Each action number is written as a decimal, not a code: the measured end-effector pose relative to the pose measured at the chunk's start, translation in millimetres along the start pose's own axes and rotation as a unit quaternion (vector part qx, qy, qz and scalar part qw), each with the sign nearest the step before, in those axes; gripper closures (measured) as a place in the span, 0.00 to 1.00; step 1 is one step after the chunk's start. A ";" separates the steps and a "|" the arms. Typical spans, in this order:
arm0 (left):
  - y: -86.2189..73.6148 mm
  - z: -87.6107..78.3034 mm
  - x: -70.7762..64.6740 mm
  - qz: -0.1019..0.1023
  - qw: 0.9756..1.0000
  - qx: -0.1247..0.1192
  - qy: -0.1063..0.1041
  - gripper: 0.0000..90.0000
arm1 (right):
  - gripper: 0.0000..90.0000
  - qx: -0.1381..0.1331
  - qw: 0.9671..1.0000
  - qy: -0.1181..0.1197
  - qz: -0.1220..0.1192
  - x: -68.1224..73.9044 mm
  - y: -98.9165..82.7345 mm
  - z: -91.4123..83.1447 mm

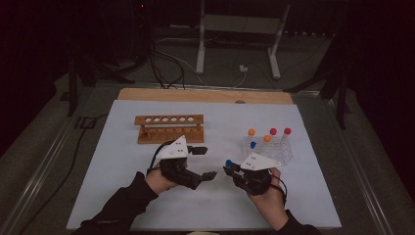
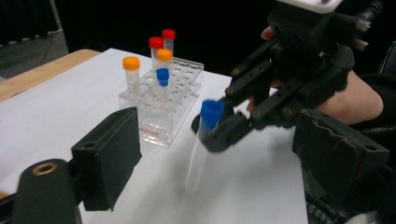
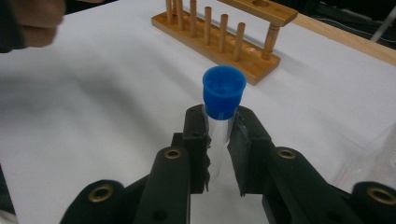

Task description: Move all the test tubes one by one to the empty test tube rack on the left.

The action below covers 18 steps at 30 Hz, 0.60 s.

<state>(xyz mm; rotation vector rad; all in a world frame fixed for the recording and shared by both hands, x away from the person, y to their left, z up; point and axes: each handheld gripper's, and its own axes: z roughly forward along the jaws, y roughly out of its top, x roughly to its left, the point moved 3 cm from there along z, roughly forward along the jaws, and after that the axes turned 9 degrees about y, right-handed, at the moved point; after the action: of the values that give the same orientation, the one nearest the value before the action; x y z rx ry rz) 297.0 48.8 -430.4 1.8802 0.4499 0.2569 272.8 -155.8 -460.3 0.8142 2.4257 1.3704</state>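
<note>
Right hand-held gripper point(image 3: 218, 135) clamped on a clear blue-capped tube point(image 3: 222, 105) just under the cap, held off the desk point(image 1: 147, 196) at near centre, between the two racks. Left hand-held gripper point(image 1: 205, 162) spread wide with nothing between the pads, close beside the tube, the tube hanging in front of it in the left gripper view point(image 2: 205, 135).

Judged progress: early. Wooden rack point(image 1: 169, 128) at far left with every hole bare; one tube lifted out of the clear plastic rack point(image 1: 269, 149) at right, and not yet seated anywhere. Remaining in the plastic rack: two orange-capped, two red-capped and one blue-capped tube point(image 2: 162, 77). Likely left: a handover or direct carry to the wooden rack, then the same for the other five.

Hard to make out: dim lighting in the high view, tube body near invisible there, only its blue cap clear. Lower end of the tube blurred against the white sheet. Tube's bottom half hidden behind the jaws in the right gripper view. Contents of the tubes not discernible.
</note>
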 end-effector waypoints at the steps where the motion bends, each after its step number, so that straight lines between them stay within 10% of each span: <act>1: 1.0 3.0 0.2 0.003 1.000 0.003 0.003 0.23 | 0.86 0.001 1.000 0.000 -0.001 0.4 0.4 0.5; 18: 4.7 37.8 -4.5 0.027 0.999 0.024 0.007 0.66 | 0.86 0.000 1.000 0.007 -0.006 3.7 3.7 3.9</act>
<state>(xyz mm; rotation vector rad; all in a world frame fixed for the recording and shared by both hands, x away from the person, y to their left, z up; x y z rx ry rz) 308.5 13.2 -439.0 1.9407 0.4194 0.2984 272.9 -149.3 -459.0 0.7922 2.4373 1.3750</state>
